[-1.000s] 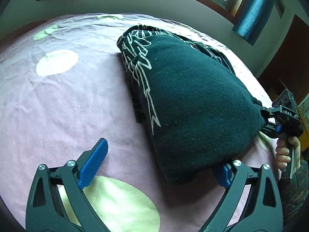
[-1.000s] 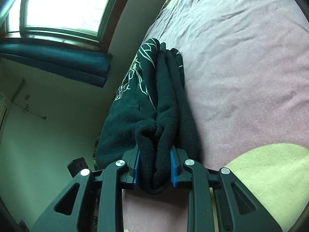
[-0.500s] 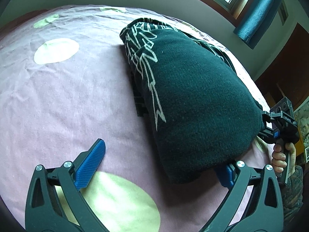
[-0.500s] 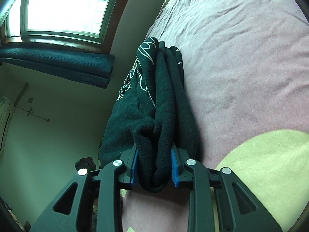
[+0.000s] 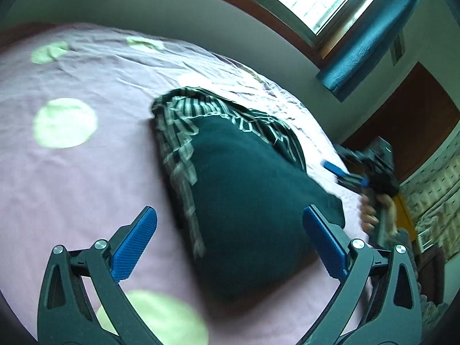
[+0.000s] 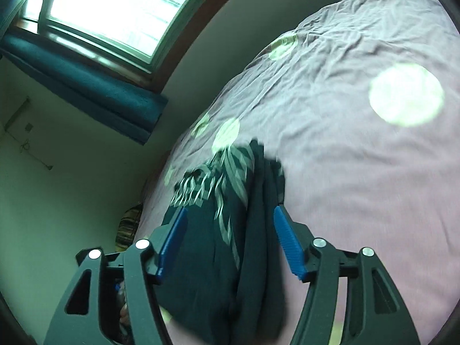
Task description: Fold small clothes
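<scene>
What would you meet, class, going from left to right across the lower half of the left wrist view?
Left gripper's left blue fingertip pad → dark folded garment → left gripper's right blue pad → the person's hand holding the right gripper.

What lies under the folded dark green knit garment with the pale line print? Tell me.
The folded dark green knit garment rests on the pink bedsheet with pale green dots. The sheet directly beneath the garment is covered, so anything there cannot be seen.

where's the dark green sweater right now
The folded dark green sweater lies on the pink spotted bedsheet, between the open left gripper and right gripper.
</scene>
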The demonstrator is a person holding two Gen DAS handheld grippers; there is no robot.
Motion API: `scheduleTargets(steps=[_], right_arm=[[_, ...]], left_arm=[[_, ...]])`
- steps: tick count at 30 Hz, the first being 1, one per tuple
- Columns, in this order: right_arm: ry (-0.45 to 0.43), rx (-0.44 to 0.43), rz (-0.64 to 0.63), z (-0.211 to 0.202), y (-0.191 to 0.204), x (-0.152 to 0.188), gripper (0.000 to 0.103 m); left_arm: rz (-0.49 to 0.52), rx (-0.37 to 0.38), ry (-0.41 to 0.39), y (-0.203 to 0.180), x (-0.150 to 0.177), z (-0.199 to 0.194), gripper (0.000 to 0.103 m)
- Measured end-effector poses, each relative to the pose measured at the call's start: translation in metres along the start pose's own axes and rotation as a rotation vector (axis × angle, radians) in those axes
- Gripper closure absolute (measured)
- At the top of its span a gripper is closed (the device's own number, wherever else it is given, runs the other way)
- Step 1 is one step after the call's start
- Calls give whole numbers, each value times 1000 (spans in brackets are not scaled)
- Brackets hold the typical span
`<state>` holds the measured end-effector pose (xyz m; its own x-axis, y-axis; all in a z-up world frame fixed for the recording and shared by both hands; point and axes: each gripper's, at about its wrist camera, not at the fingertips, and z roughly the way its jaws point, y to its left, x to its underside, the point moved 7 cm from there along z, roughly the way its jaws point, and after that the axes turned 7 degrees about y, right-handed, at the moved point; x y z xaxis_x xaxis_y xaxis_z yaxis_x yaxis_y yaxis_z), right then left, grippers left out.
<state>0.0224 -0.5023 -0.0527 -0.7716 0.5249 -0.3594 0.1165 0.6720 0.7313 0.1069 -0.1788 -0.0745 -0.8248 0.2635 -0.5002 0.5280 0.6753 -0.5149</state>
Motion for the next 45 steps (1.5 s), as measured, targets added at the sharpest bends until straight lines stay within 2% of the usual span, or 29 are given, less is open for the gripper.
scheduleTargets(steps=[2, 4, 5, 6, 8, 9, 11, 12, 13, 16, 18, 20, 22, 25, 26, 28, 29, 30, 32, 34, 37, 41, 42, 43, 44, 45], right_arm=[[25, 16, 27, 26, -6, -21, 40], [94, 7, 70, 66, -13, -36, 40], [117, 5, 81, 77, -15, -38, 46], [152, 6, 75, 91, -15, -39, 73], [165, 83, 45, 100, -20, -42, 81], [163, 61, 75, 101, -26, -42, 85], [168, 4, 167, 105, -50, -38, 86], [165, -59, 212, 107, -60, -36, 86], [157, -86, 214, 105, -61, -35, 86], [165, -65, 167, 98, -52, -36, 80], [187, 9, 113, 89, -42, -41, 69], [173, 129, -3, 78, -21, -51, 68], [164, 198, -85, 76, 3, -59, 68], [103, 321, -227, 74, 46, -82, 57], [70, 403, -268, 73, 57, -93, 54], [30, 515, -281, 69, 56, -112, 53], [42, 485, -264, 73, 57, -117, 53], [104, 391, -234, 86, 60, -116, 53], [205, 308, -260, 120, 75, -110, 53], [283, 272, -315, 155, 91, -104, 53], [396, 174, -312, 204, 108, -90, 53], [530, 154, -347, 255, 119, -67, 53], [553, 177, -358, 263, 117, -62, 64], [558, 193, -366, 266, 116, -58, 81], [567, 191, -371, 270, 117, -56, 88], [549, 197, -379, 268, 118, -56, 90]], left_arm=[[16, -10, 36, -7, -3, 23, 2], [39, -24, 65, -12, 3, 36, 2], [46, -26, 67, -14, 7, 40, 2], [55, -46, 56, -13, 11, 43, 2], [35, -38, 52, -7, 17, 46, 2], [14, -20, 51, -4, 19, 48, 2], [-21, 15, 63, 1, 25, 56, 2], [-40, 29, 66, 3, 28, 60, 2], [-57, 53, 65, 4, 30, 62, 2], [-66, 83, 69, 6, 31, 60, 2], [-62, 88, 68, 6, 34, 59, 2], [-60, 92, 61, 7, 35, 59, 2], [-63, 97, 54, 9, 37, 58, 2], [-61, 105, 54, 11, 41, 56, 2], [-57, 105, 53, 11, 43, 55, 2], [-57, 106, 50, 11, 43, 55, 2], [-57, 106, 49, 11, 42, 56, 2], [-55, 105, 48, 11, 42, 57, 2], [-52, 106, 46, 11, 43, 56, 2], [-52, 108, 46, 9, 42, 56, 2], [-52, 109, 43, 10, 40, 56, 2], [-51, 111, 43, 9, 41, 54, 2], [-51, 110, 42, 8, 41, 53, 2], [-50, 109, 42, 8, 41, 53, 2], [-50, 109, 42, 9, 41, 53, 2], [-53, 111, 42, 9, 41, 53, 2]])
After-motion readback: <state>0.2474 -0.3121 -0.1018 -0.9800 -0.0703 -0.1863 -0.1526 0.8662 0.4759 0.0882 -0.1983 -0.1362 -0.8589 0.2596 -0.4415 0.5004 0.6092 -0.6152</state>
